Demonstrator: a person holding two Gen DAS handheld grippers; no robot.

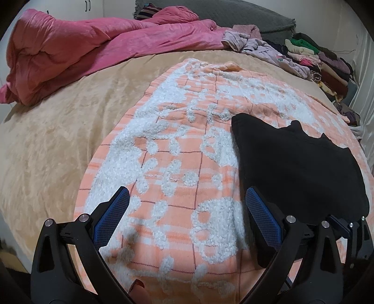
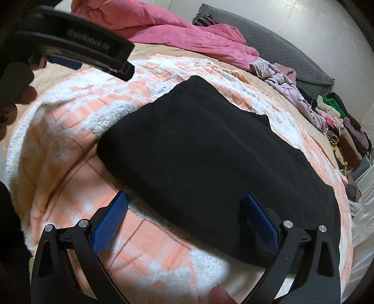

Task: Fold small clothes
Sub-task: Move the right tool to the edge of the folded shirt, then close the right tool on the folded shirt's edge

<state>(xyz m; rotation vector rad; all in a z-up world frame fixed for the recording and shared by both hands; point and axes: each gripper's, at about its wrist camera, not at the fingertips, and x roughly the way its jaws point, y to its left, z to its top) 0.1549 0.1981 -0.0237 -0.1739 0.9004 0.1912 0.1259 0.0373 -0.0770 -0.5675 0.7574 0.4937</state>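
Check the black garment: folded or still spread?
Folded. The black garment lies as a compact block with straight edges and a thick doubled edge on the orange blanket; no sleeves or legs stick out. Neither claw holds it.

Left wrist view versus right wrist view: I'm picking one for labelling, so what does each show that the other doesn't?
Only the left wrist view shows the bare beige bedspread at left and white cabinet doors at the top edge. Only the right wrist view shows the black garment whole, folded flat, and the left gripper from outside. Both show the orange-and-white blanket, pink comforter, clothes pile, and open jaws holding nothing.
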